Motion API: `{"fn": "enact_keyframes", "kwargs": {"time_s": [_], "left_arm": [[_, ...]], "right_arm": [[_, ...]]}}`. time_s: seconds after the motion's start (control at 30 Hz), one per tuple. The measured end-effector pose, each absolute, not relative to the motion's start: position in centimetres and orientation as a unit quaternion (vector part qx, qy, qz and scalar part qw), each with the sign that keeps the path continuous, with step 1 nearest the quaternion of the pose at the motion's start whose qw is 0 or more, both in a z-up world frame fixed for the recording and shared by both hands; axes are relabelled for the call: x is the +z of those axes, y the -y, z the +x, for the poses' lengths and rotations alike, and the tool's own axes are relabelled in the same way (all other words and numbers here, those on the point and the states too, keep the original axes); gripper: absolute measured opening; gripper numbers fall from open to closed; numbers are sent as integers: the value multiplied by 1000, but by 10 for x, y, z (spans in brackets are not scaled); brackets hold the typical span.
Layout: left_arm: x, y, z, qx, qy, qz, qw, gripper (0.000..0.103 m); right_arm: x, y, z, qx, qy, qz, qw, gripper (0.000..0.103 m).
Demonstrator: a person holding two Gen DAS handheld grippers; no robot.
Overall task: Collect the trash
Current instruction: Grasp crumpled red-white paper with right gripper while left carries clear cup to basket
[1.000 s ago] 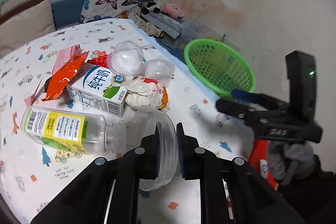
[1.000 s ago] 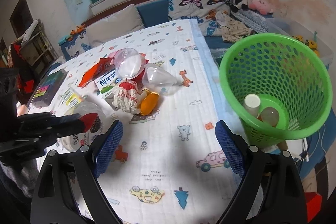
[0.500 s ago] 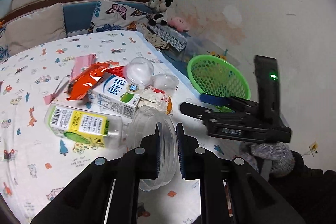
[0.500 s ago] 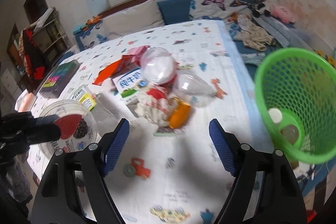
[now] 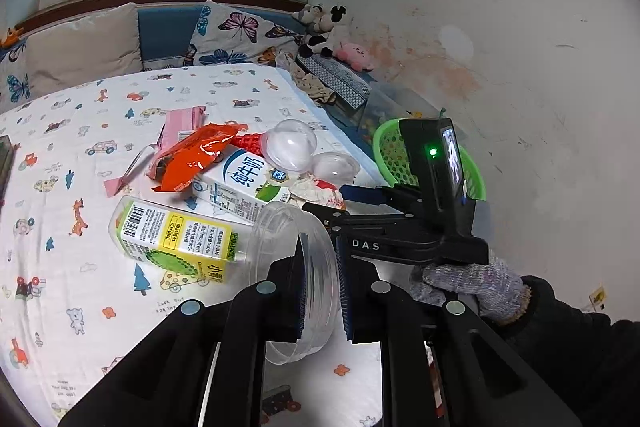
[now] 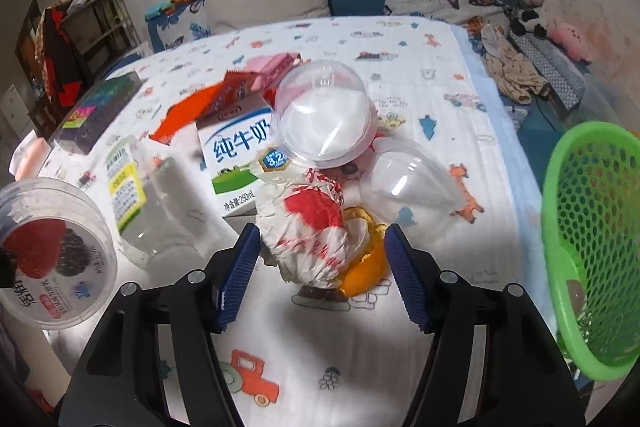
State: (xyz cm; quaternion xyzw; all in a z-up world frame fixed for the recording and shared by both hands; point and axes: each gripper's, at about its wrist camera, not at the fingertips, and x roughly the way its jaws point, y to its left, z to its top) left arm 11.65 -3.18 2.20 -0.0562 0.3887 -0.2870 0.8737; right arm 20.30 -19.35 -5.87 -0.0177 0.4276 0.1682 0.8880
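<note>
Table (image 6: 400, 39): animal-print cloth, trash heaped mid-frame.
Green basket (image 6: 592, 251): slid to the right edge of the right wrist view since a second ago.
Crumpled wrapper (image 6: 316, 231): now between the spread fingers of the right claw (image 6: 322, 271).
Clear lid (image 5: 316, 279): still clamped in the left claw (image 5: 320, 287), lower centre.

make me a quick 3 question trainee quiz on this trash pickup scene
1. True or false: the left gripper is shut on the clear round plastic tub.
2. What lies between the right gripper's open fingers? A) crumpled red-and-white paper wrapper B) blue book C) spoon
3. Fill in: the green mesh plastic basket sits at the bed's ____ edge in the right wrist view.

Key: 1 true; 2 A; 3 right
</note>
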Motion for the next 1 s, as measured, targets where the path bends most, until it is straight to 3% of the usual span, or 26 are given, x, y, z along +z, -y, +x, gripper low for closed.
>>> {"fn": "enact_keyframes", "kwargs": {"time_s": [0.23, 0.67, 1.0], "left_arm": [[23, 36, 121, -286, -389, -57, 874, 14], [32, 54, 135, -301, -382, -57, 872, 14], [45, 99, 155, -341, -379, -47, 859, 14]], "right_arm": [[-53, 192, 195, 178, -420, -25, 890, 53], [-8, 240, 170, 187, -393, 74, 897, 53], [17, 317, 157, 104, -366, 90, 920, 53]]}}
